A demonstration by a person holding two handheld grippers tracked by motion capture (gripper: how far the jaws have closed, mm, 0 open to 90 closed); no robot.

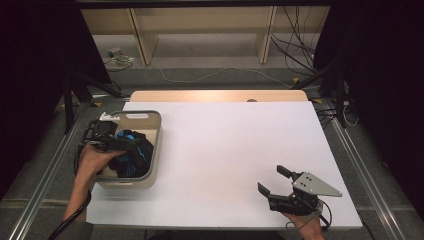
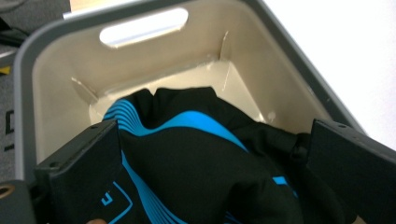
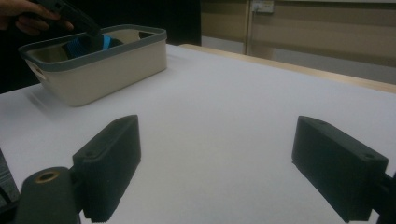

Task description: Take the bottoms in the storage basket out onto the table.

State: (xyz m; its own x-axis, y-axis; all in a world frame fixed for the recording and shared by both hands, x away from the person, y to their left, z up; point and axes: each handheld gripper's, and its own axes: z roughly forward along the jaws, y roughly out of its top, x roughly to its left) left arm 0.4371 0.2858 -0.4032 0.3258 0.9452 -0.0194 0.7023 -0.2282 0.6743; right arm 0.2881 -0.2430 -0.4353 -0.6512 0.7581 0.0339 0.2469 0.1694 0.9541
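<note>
1. White table (image 1: 225, 150): fills the middle of the high view, with a strip of wood along its far edge.
2. Cream bin (image 1: 150, 145) with grey rim: stands on the table at about 9 o'clock from its centre, near the left edge. A slot handle is cut in its far wall.
3. Black-and-blue garment (image 1: 131, 154): bunched inside the bin, towards its near half. The bin's far floor is bare in the left gripper view.
4. Left gripper (image 2: 205, 172): reaches down into the bin from its 9 o'clock side. Jaws stand wide apart, one on each side of the garment, with the cloth heaped between them and touching them; not clamped.
5. Right gripper (image 1: 274, 181): at about 5 o'clock on the table, near the front edge, well apart from the bin. Jaws spread wide over bare table, holding nothing.
</note>
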